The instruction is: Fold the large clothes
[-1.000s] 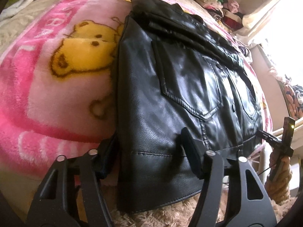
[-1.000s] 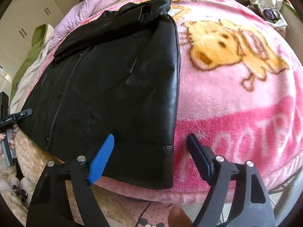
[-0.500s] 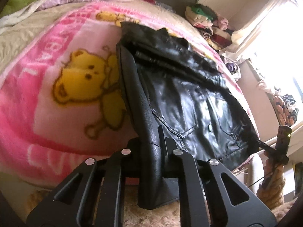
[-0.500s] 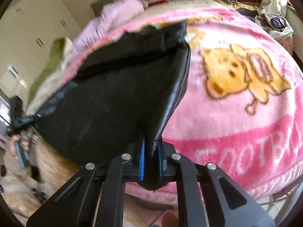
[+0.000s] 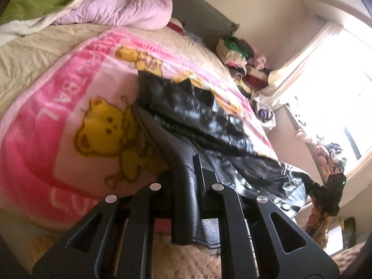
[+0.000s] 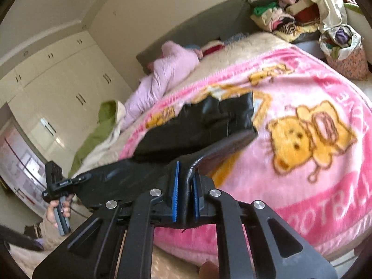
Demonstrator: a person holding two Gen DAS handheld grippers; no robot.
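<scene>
A shiny black leather jacket (image 5: 209,125) lies on the pink fleece blanket printed with yellow bears (image 5: 69,121), its long axis running from the near edge of the bed away toward the far headboard. The left gripper (image 5: 186,181) pinches the near left corner of its hem; the right gripper (image 6: 186,186), with blue pads (image 6: 174,193), pinches the near right corner. The gripped near edge hangs raised between them.

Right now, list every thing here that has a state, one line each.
Left hand-held gripper: shut on the black leather jacket's hem corner.
Right hand-held gripper: shut on the other hem corner.
Black leather jacket: hem lifted, collar end lying on the blanket.
Pink bear blanket: spread flat over the bed.
Wardrobe doors: closed.
</scene>
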